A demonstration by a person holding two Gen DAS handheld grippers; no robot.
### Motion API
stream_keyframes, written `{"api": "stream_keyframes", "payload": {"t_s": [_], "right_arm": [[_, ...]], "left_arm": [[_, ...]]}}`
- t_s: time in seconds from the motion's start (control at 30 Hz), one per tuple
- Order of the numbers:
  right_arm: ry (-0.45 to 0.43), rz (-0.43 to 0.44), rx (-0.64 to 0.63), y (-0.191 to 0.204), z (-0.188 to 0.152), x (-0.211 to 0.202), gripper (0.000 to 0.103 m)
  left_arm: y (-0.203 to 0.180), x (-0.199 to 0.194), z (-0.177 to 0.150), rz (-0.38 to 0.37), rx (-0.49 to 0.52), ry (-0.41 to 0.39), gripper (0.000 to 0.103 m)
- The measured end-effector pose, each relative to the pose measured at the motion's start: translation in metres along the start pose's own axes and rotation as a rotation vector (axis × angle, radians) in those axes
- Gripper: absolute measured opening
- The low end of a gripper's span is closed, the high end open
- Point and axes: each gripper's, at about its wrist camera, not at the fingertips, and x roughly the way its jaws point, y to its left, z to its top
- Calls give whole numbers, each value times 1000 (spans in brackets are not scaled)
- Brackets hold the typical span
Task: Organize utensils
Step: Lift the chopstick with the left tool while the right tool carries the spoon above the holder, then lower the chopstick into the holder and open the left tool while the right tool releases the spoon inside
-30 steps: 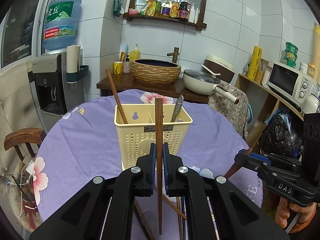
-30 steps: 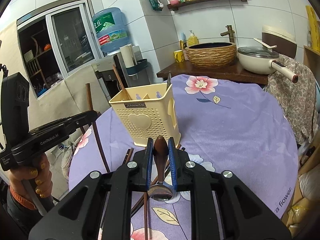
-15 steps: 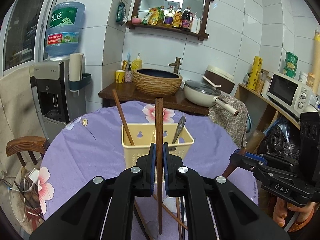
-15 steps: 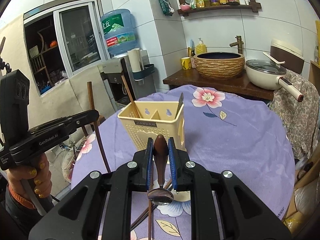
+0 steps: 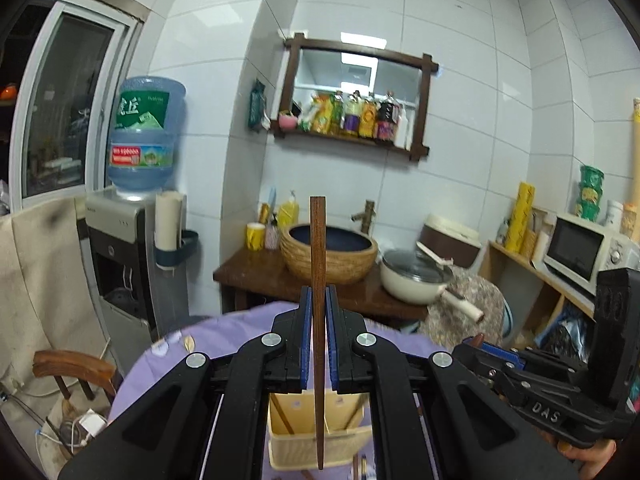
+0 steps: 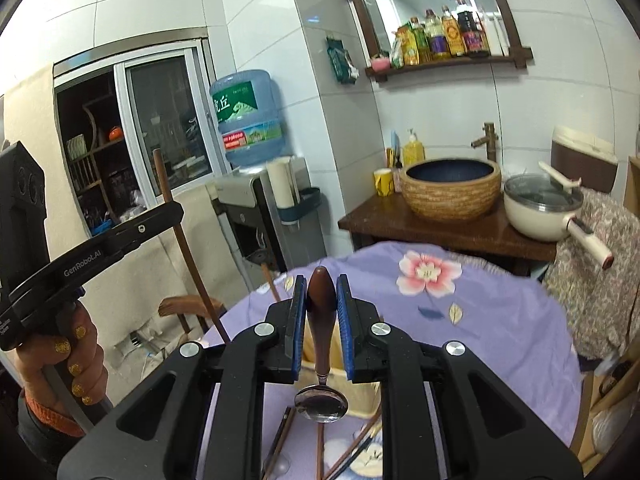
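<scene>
Utensils are what we hold above a purple flowered tablecloth (image 6: 500, 320): below us stands a cream utensil basket (image 5: 320, 444), then our left gripper (image 5: 318, 344) pinches an upright wooden chopstick (image 5: 318, 280), our right gripper (image 6: 321, 332) pinches a wooden-handled spoon (image 6: 321, 400), bowl hanging down, with loose chopsticks (image 6: 344, 456) on the cloth

both grippers are matte black, with blue ribbed pads lining the inner faces of the fingers and round silver screws at the linkage pivots. the left gripper (image 5: 319, 344) shows white "genrobot.ai" lettering along its side in the right wrist view; the right gripper (image 6: 321, 332) carries "das" on its flank (seen from the left wrist view). the left hand (image 6: 68, 356) has gold glitter nail polish and an orange cuff at the wrist.
</scene>
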Motion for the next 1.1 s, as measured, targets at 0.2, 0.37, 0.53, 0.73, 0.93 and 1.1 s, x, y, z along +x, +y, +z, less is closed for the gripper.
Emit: {"api": "stream_keyframes", "payload": {"t_s": [0.2,0.37,0.53,0.73,0.93,1.1], "right_arm": [[-39,-69,-19,7,29,30,16],[-21,-91,-25,6,19,61,16],[27,-104,-1,-2,-9,87,16],[55,-111,7,-10,-32,99,16],[78,-109,1,-11,-48,104,16],[98,-105,4,-14,-60,108,16]], "left_arm": [[3,29,13,56,-24,-44,7],[10,55,-3,91,-50,-26,7],[17,71,-28,104,-47,16,7],[26,80,-50,99,-53,53,7],[33,86,-68,93,-62,86,7],[33,86,-81,82,-64,104,7]]}}
